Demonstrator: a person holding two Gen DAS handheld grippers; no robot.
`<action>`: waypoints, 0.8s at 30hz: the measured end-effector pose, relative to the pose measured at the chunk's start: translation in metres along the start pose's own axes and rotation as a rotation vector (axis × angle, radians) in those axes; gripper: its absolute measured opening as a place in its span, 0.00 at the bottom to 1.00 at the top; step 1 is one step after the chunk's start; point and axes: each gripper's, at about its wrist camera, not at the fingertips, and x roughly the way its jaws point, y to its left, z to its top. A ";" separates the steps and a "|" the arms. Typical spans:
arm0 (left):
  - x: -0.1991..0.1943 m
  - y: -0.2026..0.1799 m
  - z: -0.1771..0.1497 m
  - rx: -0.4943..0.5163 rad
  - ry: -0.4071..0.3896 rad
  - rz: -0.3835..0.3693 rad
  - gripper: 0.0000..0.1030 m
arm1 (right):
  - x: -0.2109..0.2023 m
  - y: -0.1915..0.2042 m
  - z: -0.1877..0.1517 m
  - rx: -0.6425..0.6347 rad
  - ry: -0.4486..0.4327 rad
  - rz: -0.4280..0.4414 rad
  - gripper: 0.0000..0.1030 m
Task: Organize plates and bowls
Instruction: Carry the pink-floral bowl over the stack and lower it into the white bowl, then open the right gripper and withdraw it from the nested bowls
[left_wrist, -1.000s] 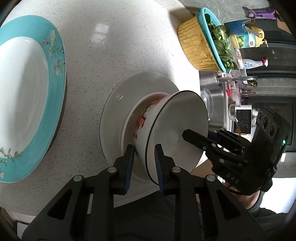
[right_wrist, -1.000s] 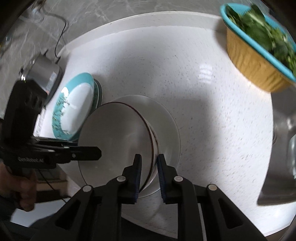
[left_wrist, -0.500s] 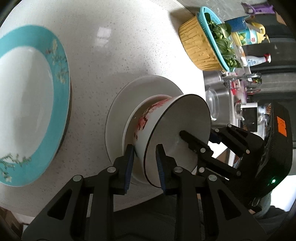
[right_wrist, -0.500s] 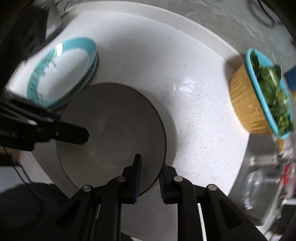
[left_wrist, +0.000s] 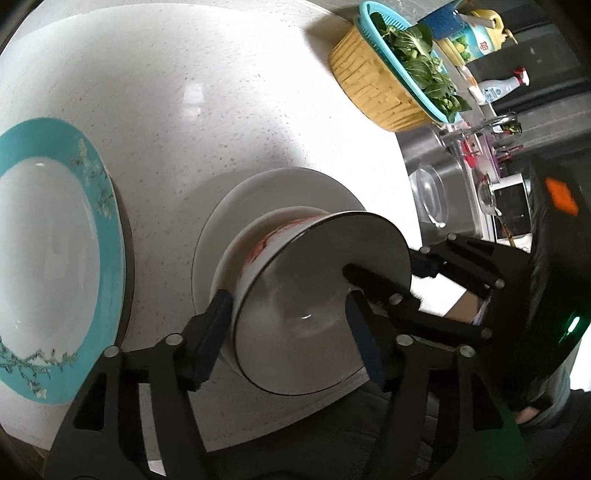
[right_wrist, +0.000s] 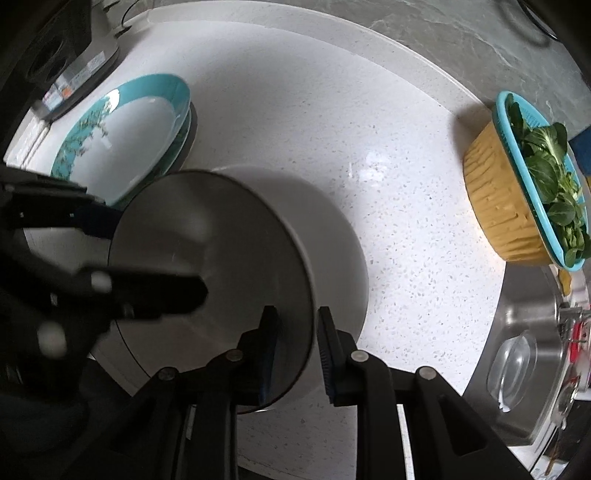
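Left wrist view: left hand-held gripper (left_wrist: 290, 325) angled down, its jaws just opened wide; the bowl's (left_wrist: 317, 310) near rim sits between the pads, neither pressing it.
Bowl: glossy white ceramic, thin dark rim, red pattern outside, resting in a white plate (left_wrist: 280, 192).
Plate: smooth, round, flat on the speckled white desk (left_wrist: 207, 92), just ahead of both grippers.
Right hand-held gripper (right_wrist: 297, 343): pointing straight down, jaws narrow and easing apart, astride the bowl's (right_wrist: 207, 258) rim; contact unclear.
Teal plates (right_wrist: 122, 136): stacked, floral rims, left beyond the bowl.
Basket (right_wrist: 517, 206): ribbed yellow, teal strainer with greens, far right.
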 end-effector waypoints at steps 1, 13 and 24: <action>0.000 0.000 0.000 0.002 -0.003 -0.004 0.63 | -0.001 -0.003 0.000 0.015 -0.008 0.009 0.23; -0.002 -0.001 0.006 0.009 -0.021 -0.026 0.70 | 0.010 -0.039 -0.002 0.209 0.005 0.267 0.17; -0.017 -0.014 0.006 0.037 -0.088 0.043 0.79 | 0.020 -0.050 0.006 0.238 0.038 0.314 0.13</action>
